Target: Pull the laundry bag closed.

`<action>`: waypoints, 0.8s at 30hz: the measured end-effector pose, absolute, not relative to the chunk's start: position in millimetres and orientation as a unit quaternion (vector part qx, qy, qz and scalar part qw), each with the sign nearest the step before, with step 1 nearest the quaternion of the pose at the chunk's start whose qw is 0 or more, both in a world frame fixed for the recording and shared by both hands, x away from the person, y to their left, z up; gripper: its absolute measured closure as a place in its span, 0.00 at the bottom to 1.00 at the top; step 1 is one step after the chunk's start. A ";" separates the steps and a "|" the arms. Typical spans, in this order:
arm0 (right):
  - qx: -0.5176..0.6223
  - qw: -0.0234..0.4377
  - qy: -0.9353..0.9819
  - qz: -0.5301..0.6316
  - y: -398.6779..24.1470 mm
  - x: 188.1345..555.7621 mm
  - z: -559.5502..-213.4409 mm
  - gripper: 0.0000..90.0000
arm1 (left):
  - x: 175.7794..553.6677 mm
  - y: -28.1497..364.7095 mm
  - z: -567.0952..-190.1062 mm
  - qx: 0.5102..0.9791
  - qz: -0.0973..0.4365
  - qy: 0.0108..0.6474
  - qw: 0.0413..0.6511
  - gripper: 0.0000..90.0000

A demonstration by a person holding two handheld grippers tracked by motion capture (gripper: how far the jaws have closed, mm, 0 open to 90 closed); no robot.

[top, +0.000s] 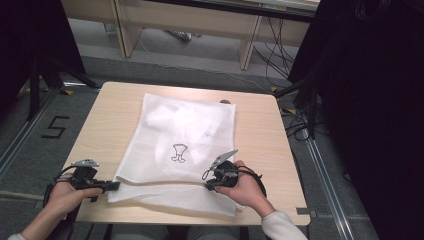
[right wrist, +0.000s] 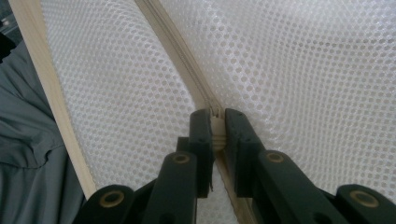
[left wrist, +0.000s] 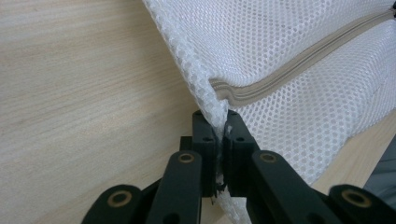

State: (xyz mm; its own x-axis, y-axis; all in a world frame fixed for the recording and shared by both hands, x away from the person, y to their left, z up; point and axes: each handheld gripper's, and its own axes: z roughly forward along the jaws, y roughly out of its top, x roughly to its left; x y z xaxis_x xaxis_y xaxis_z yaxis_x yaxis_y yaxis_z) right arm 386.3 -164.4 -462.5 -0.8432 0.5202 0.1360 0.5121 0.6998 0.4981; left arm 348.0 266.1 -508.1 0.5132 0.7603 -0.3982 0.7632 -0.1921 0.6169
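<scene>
A white mesh laundry bag (top: 190, 135) lies flat on the wooden table (top: 100, 130), with a pale garment inside and a small black drawing (top: 179, 152) on it. Its beige zipper (left wrist: 289, 79) runs along the near folded edge. My left gripper (top: 115, 186) is at the bag's near left corner, and its jaws (left wrist: 220, 122) are shut on the mesh edge beside the zipper's end. My right gripper (top: 206, 178) is over the near middle of the bag. There its jaws (right wrist: 215, 116) are shut on the zipper pull (right wrist: 217, 135), on the zipper line (right wrist: 177, 51).
The table's near edge (right wrist: 51, 93) runs just below both hands. Cables (top: 295, 125) and black stands crowd the floor at the right, a black stand (top: 35, 75) rises at the left, and a "5" (top: 54, 127) is taped on the floor. Wooden furniture stands behind.
</scene>
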 end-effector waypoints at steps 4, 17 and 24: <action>0.282 0.007 0.921 0.268 -167.0 386.1 -462.9 0.92 | 348.0 266.3 -508.1 0.773 -0.001 0.493 0.400 0.94; 0.300 0.004 0.917 0.263 -181.0 383.2 -463.7 0.92 | 347.9 266.1 -508.0 0.772 -0.001 0.494 0.400 0.94; 0.295 0.008 0.918 0.266 -189.9 384.3 -465.0 0.92 | 347.8 266.1 -508.0 0.772 -0.001 0.494 0.400 0.94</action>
